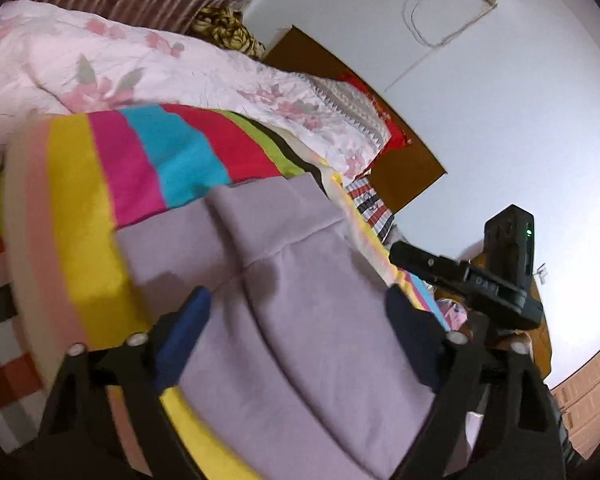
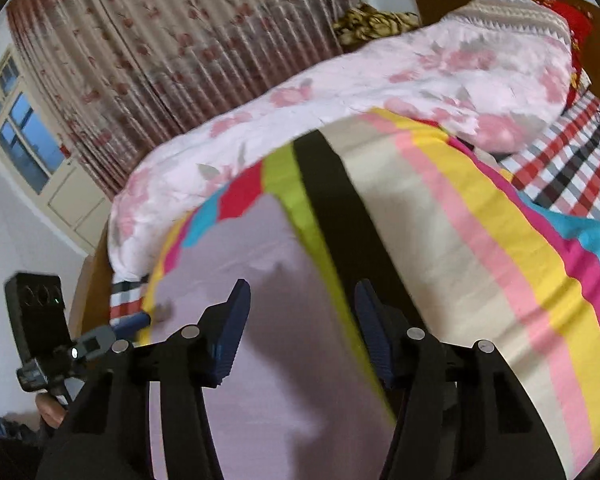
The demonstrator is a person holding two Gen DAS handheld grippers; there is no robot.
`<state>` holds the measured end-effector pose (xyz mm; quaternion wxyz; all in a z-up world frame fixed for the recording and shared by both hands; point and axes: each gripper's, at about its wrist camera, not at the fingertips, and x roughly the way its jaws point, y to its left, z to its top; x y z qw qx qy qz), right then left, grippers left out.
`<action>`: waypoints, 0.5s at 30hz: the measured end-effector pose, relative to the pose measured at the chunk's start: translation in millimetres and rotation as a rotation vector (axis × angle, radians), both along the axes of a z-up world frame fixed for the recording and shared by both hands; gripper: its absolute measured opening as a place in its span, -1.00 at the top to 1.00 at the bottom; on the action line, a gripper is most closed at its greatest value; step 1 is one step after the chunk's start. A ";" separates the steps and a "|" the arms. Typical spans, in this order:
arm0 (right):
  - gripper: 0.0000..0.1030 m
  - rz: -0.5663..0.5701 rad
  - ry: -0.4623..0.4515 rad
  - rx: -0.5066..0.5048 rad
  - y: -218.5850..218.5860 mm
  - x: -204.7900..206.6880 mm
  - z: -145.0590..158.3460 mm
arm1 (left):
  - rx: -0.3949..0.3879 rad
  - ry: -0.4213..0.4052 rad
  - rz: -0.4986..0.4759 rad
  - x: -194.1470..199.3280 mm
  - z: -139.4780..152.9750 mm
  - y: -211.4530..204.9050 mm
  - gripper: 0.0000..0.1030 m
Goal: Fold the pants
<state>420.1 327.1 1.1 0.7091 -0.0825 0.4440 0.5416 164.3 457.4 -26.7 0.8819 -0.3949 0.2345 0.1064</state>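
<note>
Lilac pants (image 1: 292,280) lie flat on a rainbow-striped sheet (image 1: 140,168) on the bed, with a soft crease running down the cloth. My left gripper (image 1: 300,300) is open, its blue-padded fingers spread just above the pants and holding nothing. In the right wrist view the pants (image 2: 260,320) fill the lower middle. My right gripper (image 2: 300,300) is open over the pants' edge by the green and black stripes. The right gripper's body also shows in the left wrist view (image 1: 480,280). The left gripper's body also shows in the right wrist view (image 2: 60,344).
A pink floral quilt (image 1: 140,64) is bunched at the far side of the bed, also seen in the right wrist view (image 2: 340,92). A checked sheet (image 2: 572,168) lies under the striped sheet (image 2: 480,240). A wooden headboard (image 1: 400,160), a white wall and floral curtains (image 2: 160,40) surround the bed.
</note>
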 end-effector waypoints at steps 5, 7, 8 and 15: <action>-0.06 0.038 -0.001 -0.009 0.1 -2.6 -9.4 | 0.012 0.037 0.020 21.7 -7.1 11.3 -0.35; -0.06 0.062 -0.008 -0.014 5.1 -3.7 -11.2 | 0.015 0.027 0.004 27.0 -5.4 13.9 -0.05; -0.06 0.074 -0.010 -0.015 6.4 -3.9 -11.5 | 0.025 0.037 -0.007 28.4 -5.5 13.4 0.04; -0.06 0.137 -0.007 -0.010 10.6 -6.9 -14.2 | 0.059 0.069 -0.006 33.7 -10.8 17.6 0.76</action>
